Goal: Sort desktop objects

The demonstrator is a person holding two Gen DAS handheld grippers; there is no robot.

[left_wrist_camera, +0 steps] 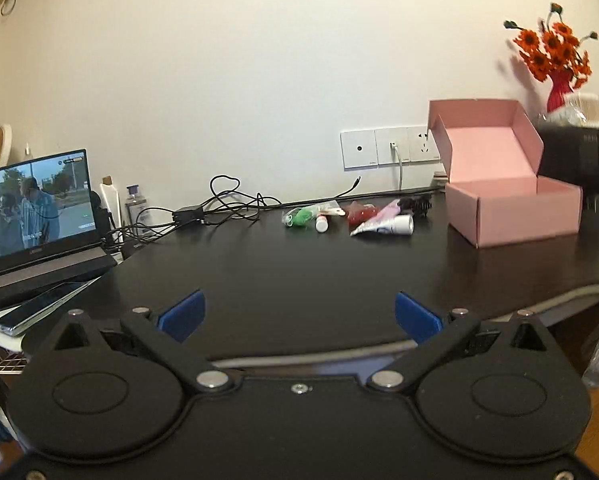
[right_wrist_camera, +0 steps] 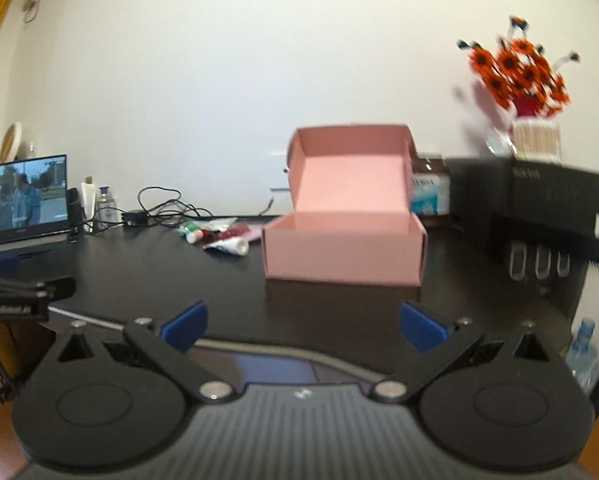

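The left tongs (left_wrist_camera: pixel 300 316) hang level over the near edge of the dark worktop (left_wrist_camera: pixel 299 272), their 2 blue pads (left_wrist_camera: pixel 183 316) spread wide apart with nothing between them. The right tongs (right_wrist_camera: pixel 303 326) sit in much the same pose, low at the near edge, blue pads (right_wrist_camera: pixel 421 326) likewise wide apart and holding nothing; that view is somewhat blurred. The things to sort lie in a small heap well ahead of the left tongs, near the back of the worktop: a green packet (left_wrist_camera: pixel 301 216), a small white bottle (left_wrist_camera: pixel 321 224) touching it, a red pouch (left_wrist_camera: pixel 361 213), a crumpled pink-and-white tube (left_wrist_camera: pixel 383 222) with a white cap, and a dark bristly item (left_wrist_camera: pixel 417 204) behind it that is too small to name. Just to the right of the heap stands an open pink box (left_wrist_camera: pixel 511 212), its lid tipped up against the wall; in the right wrist view the pink box (right_wrist_camera: pixel 345 252) stands straight ahead of the right tongs, with the heap beyond its left corner. Bare worktop lies between both tongs and these things. On the left are a laptop (left_wrist_camera: pixel 35 216) with a lit screen, a phone (left_wrist_camera: pixel 39 306) lying flat beside it, and a tangle of black cables (left_wrist_camera: pixel 219 204) with an adapter. A wall socket plate (left_wrist_camera: pixel 391 146) sits behind the heap. To the right of the box stand a black case (right_wrist_camera: pixel 531 200) and a red vase of orange flowers (left_wrist_camera: pixel 555 60).
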